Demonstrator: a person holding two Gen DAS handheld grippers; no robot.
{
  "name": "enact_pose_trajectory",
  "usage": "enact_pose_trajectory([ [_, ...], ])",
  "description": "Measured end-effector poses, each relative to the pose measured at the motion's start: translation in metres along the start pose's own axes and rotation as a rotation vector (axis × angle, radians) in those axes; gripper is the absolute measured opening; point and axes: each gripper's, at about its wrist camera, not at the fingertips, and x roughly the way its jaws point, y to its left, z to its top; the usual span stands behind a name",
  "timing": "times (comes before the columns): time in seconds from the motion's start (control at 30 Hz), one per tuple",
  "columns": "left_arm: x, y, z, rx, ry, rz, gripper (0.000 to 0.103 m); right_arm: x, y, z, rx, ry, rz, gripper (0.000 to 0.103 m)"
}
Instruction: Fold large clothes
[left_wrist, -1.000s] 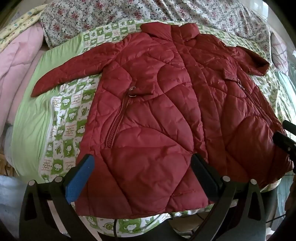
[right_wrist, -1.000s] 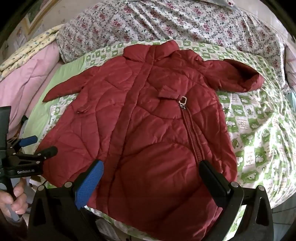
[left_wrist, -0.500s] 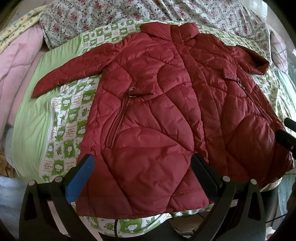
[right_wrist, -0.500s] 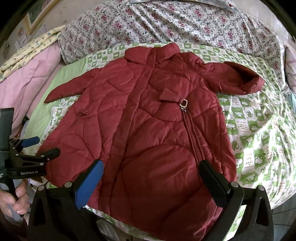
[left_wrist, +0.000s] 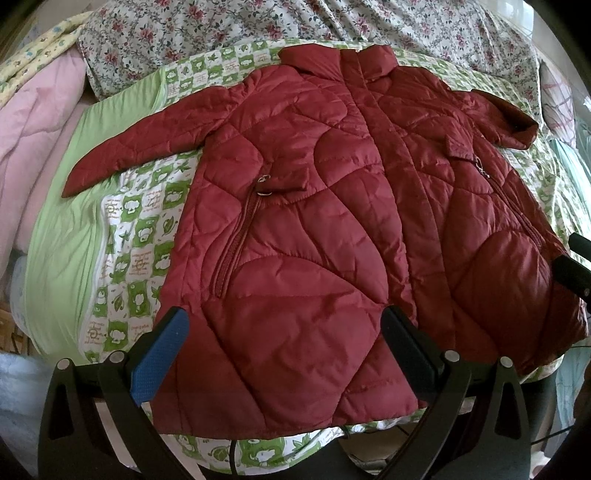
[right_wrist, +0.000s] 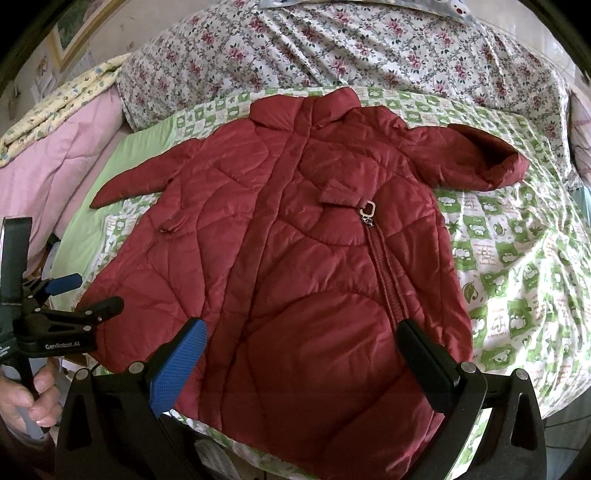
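A dark red quilted jacket (left_wrist: 314, 206) lies spread flat, front up, on a green-and-white patterned sheet (left_wrist: 136, 236), collar far, hem near me. It also shows in the right wrist view (right_wrist: 295, 251). Its left sleeve (left_wrist: 147, 144) stretches out to the left; the right sleeve (right_wrist: 476, 158) is bent back at the cuff. My left gripper (left_wrist: 284, 343) is open and empty, held over the hem's left half. My right gripper (right_wrist: 303, 354) is open and empty over the hem's right half. The left gripper also appears at the left edge of the right wrist view (right_wrist: 74, 291).
A floral quilt (right_wrist: 332, 48) is bunched along the far side of the bed. A pink quilt (left_wrist: 33, 147) lies at the left. The near bed edge runs just under the jacket hem. The sheet right of the jacket (right_wrist: 517, 258) is rumpled.
Both grippers have drawn back slightly, so the jacket sits a little lower and farther in both views. The jacket itself has not moved.
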Motion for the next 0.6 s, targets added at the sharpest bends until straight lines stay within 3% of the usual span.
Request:
enact_pose_trajectory([
  [0.27, -0.001, 0.001, 0.008, -0.003, 0.006, -0.007, 0.103, 0.002, -0.007, 0.002, 0.004, -0.013, -0.003, 0.103],
  [0.6, 0.013, 0.008, 0.015, -0.065, -0.011, -0.122, 0.103, 0.005, -0.021, 0.011, 0.028, -0.034, -0.004, 0.103],
])
